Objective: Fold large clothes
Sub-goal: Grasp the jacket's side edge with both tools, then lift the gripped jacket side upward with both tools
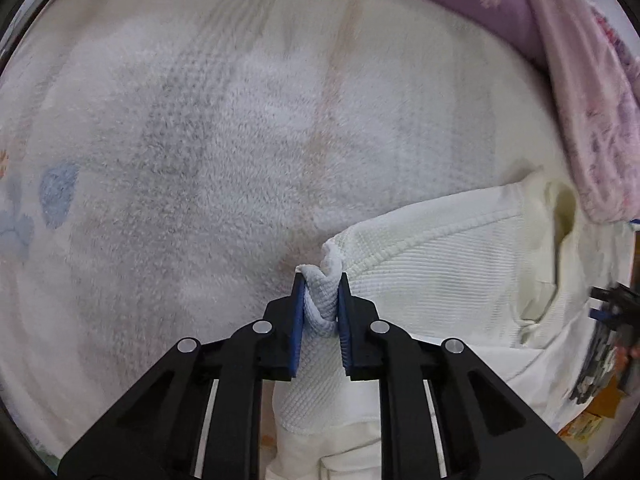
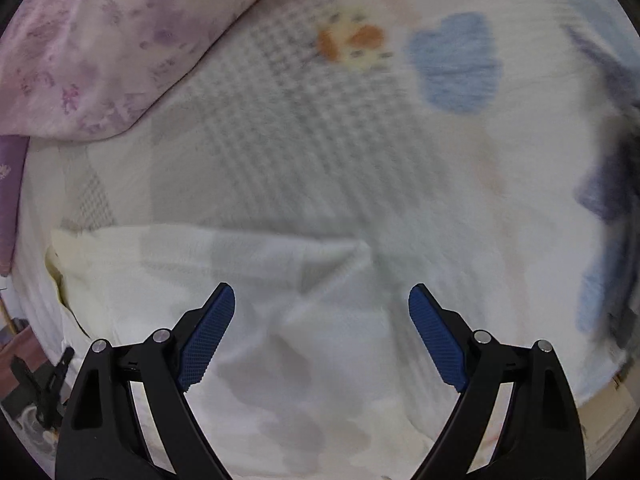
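A white waffle-knit garment (image 1: 432, 276) lies on a fluffy white blanket (image 1: 200, 160) on a bed. My left gripper (image 1: 321, 280) is shut on a bunched corner of the garment, with cloth squeezed between the blue pads. In the right wrist view the same garment (image 2: 240, 272) lies spread below my right gripper (image 2: 322, 300), which is wide open and empty just above the cloth. This view is blurred by motion. The right gripper shows blurred at the right edge of the left wrist view (image 1: 612, 312).
A pink and purple floral quilt (image 1: 592, 100) is heaped along the far side; it also shows in the right wrist view (image 2: 100, 40). The blanket has blue cloud prints (image 2: 456, 64). The bed edge and floor clutter (image 2: 36, 392) lie at lower left.
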